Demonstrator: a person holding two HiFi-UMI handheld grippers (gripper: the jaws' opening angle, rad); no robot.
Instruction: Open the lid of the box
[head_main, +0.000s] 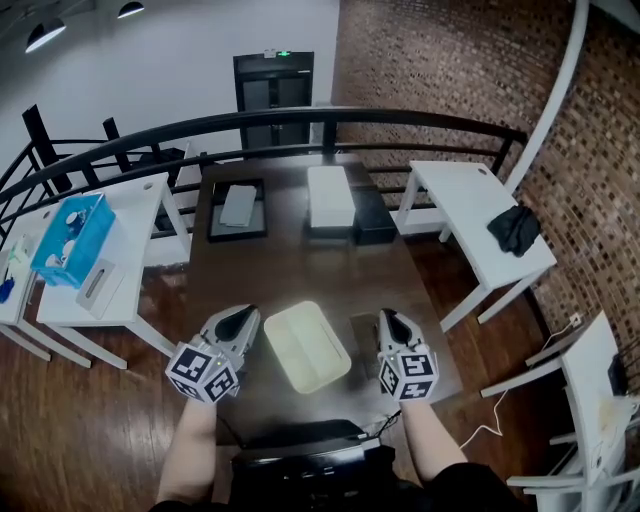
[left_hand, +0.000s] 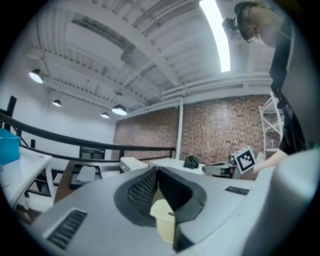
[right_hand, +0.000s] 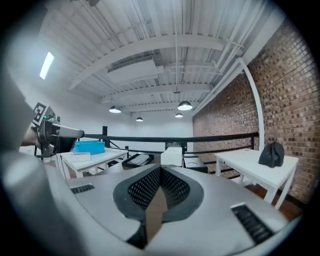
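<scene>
We hold 2 grippers low over the near end of a dark wooden table (head_main: 300, 265), and the cream box (head_main: 307, 345) lies flat on it between them, turned at a slant to the table's edges, its lid seated on top. The left gripper (head_main: 243, 318) hangs just beside the box's left side; in the left gripper view its jaws meet at the tips with nothing caught in them, and a cream corner of the box (left_hand: 165, 220) shows below them. The right gripper (head_main: 388, 320) hovers near the box's right side, apart from it; in the right gripper view its jaws are likewise pressed together and empty, with only brown tabletop showing beneath. At the table's far end sit a black tray (head_main: 238, 208) holding a grey flat item, a white box (head_main: 330, 195) and a black box (head_main: 372, 215). A blue box (head_main: 72, 238) rests on a white desk at the left, and a black bag (head_main: 517, 228) on another white desk (head_main: 470, 200) at the right.
</scene>
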